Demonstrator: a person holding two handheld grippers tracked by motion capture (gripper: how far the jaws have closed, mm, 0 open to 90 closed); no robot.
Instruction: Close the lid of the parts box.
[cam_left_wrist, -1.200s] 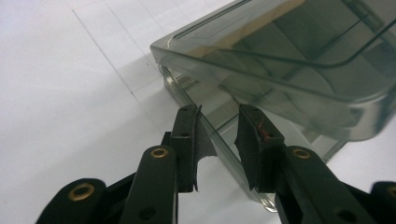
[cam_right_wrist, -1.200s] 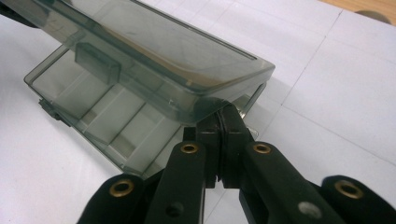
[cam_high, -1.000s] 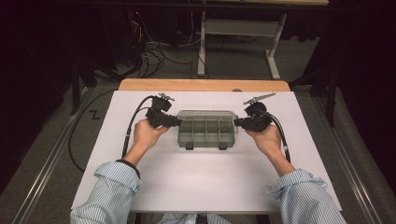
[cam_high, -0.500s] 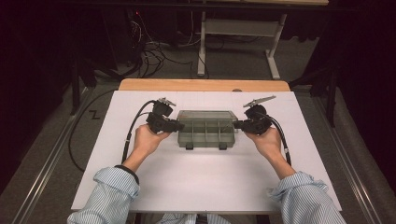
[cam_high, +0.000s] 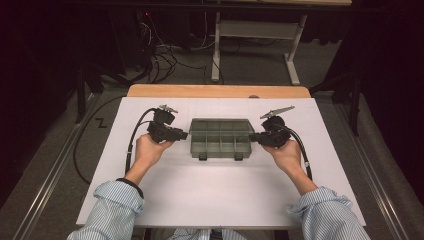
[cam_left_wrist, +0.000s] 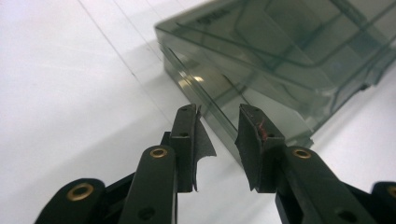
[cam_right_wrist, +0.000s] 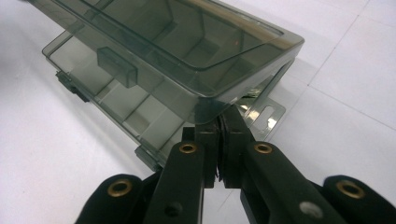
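Holding the box (cam_high: 221, 138) between your grippers on the table (cam_high: 210, 195), you have the right gripper (cam_right_wrist: 219, 122) clenched on its lid corner. Your left gripper (cam_left_wrist: 219, 122) stands released at the box's near end. Lid barely lifted; opening remains.

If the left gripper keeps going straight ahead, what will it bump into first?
Most likely the end wall of the smoky clear box. The left gripper points at it with open jaws, very close, though touching is unclear.
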